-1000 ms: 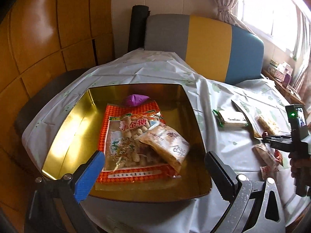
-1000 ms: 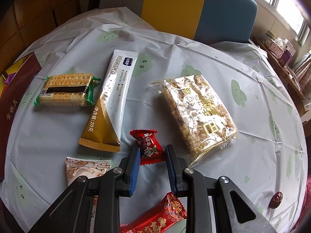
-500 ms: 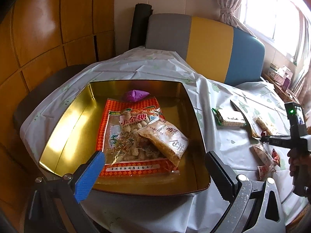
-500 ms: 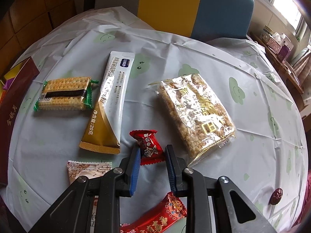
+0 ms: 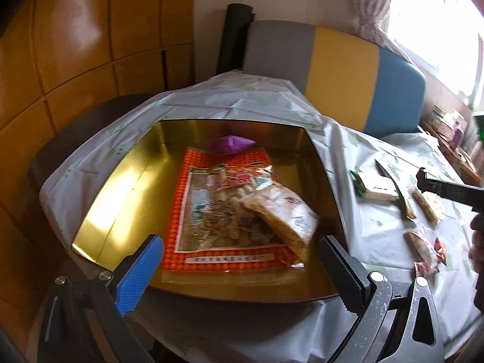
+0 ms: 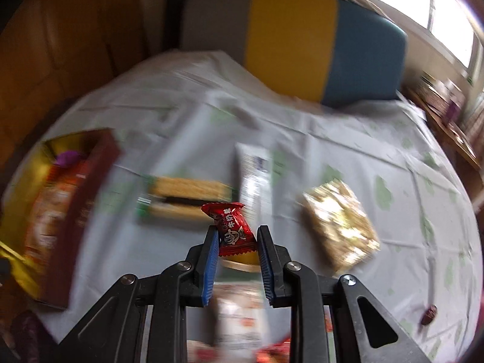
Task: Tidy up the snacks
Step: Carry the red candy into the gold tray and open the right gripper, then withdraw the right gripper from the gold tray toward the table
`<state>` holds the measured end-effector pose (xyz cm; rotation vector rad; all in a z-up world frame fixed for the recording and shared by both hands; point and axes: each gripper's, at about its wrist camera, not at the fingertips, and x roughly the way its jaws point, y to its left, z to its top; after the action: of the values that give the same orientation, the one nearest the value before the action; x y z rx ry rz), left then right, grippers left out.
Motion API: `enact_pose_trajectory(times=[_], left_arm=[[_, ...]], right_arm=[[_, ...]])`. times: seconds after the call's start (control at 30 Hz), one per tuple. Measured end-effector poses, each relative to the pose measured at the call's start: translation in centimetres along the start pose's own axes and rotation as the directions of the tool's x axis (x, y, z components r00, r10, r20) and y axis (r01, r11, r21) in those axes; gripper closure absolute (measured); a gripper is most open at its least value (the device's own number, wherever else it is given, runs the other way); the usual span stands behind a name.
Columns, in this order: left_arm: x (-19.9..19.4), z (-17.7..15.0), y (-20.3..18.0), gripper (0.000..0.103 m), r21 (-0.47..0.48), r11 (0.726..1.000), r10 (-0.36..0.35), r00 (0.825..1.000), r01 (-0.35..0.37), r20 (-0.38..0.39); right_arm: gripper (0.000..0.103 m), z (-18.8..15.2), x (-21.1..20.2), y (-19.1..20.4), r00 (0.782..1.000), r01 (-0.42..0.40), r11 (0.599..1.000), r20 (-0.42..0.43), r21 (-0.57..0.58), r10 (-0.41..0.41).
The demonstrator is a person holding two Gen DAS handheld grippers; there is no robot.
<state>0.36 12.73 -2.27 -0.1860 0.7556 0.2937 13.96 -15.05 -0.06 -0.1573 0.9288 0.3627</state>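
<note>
My right gripper point(image 6: 237, 242) holds the red candy point(image 6: 232, 229) by its lower end, in the air above the tabletop point(image 6: 348, 139). My left gripper point(image 5: 242, 269) is wide and empty over the gold box point(image 5: 127, 187) at the left edge. The grip is thin, so I think the candy can slip out on the way.

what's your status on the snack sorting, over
Right gripper shut on red candy, lifted off the table. Left gripper open, empty, over gold tin. Cracker pack lies between candy and tin.
</note>
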Motion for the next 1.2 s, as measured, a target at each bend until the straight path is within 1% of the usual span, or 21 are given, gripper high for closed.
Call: enact_pose_trajectory(times=[0.07,0.1,0.23,0.37,0.4,0.47,0.6,0.73,0.8,0.9,1.0,1.03,1.1,1.2], left_arm=[[0.0,0.1,0.7,0.000,-0.016,1.000,0.011,1.000,-0.011,0.000],[0.0,0.2,0.9,0.000,-0.022,1.000,0.019,1.000,-0.019,0.002],[0.2,0.2,1.7,0.000,-0.044,0.999,0.020,1.000,-0.021,-0.006],[0.4,0.2,2.0,0.000,-0.054,0.998,0.016,1.000,-0.017,-0.017],[0.4,0.2,2.2,0.000,-0.056,0.998,0.015,1.000,-0.016,-0.016],[0.3,0.2,2.2,0.000,-0.049,0.999,0.013,1.000,-0.013,-0.008],[0.1,0.2,2.2,0.000,-0.042,0.999,-0.004,1.000,0.005,0.004],[-0.1,0.0,1.3,0.000,-0.008,1.000,-0.020,1.000,0.020,0.004],[-0.3,0.0,0.9,0.000,0.004,1.000,-0.013,1.000,0.013,0.011],[-0.3,-0.1,0.5,0.000,0.006,1.000,-0.018,1.000,0.018,0.004],[-0.2,-0.1,0.2,0.000,0.001,0.999,-0.044,0.999,0.044,-0.024],[-0.2,-0.1,-0.1,0.000,0.013,0.998,-0.057,0.998,0.057,-0.031],[-0.3,-0.1,-0.6,0.000,0.026,0.998,-0.061,0.998,0.061,-0.025],[-0.6,-0.1,-1.7,0.000,0.058,0.993,-0.097,0.995,0.099,-0.034]], right_arm=[[0.078,0.6,-0.5,2.1,0.997,-0.071,0.997,0.017,-0.018,0.072],[0.078,1.1,-0.7,3.4,0.992,-0.121,0.992,0.018,-0.026,0.121],[0.078,2.5,-0.8,8.9,0.966,-0.257,0.964,0.017,-0.072,0.259],[0.074,3.6,0.2,13.7,0.945,-0.326,0.942,-0.003,-0.087,0.327],[0.069,3.9,0.7,14.5,0.940,-0.341,0.936,-0.016,-0.082,0.341],[0.065,4.2,1.5,15.5,0.933,-0.360,0.930,-0.033,-0.072,0.358],[0.065,3.6,1.8,15.7,0.936,-0.351,0.933,-0.043,-0.082,0.349],[0.065,2.6,1.2,13.8,0.947,-0.320,0.944,-0.052,-0.080,0.317],[0.065,1.9,0.9,12.2,0.956,-0.292,0.953,-0.054,-0.078,0.288],[0.065,1.0,0.6,9.1,0.971,-0.236,0.970,-0.063,-0.061,0.233],[0.065,0.0,0.3,5.3,0.986,-0.155,0.987,-0.068,-0.047,0.151],[0.064,-0.2,0.3,4.1,0.988,-0.137,0.990,-0.071,-0.034,0.135],[0.064,-0.7,0.0,1.0,0.993,-0.084,0.996,-0.081,0.003,0.084],[0.064,-1.4,-0.5,-3.1,0.996,-0.001,0.999,-0.086,0.042,0.005]])
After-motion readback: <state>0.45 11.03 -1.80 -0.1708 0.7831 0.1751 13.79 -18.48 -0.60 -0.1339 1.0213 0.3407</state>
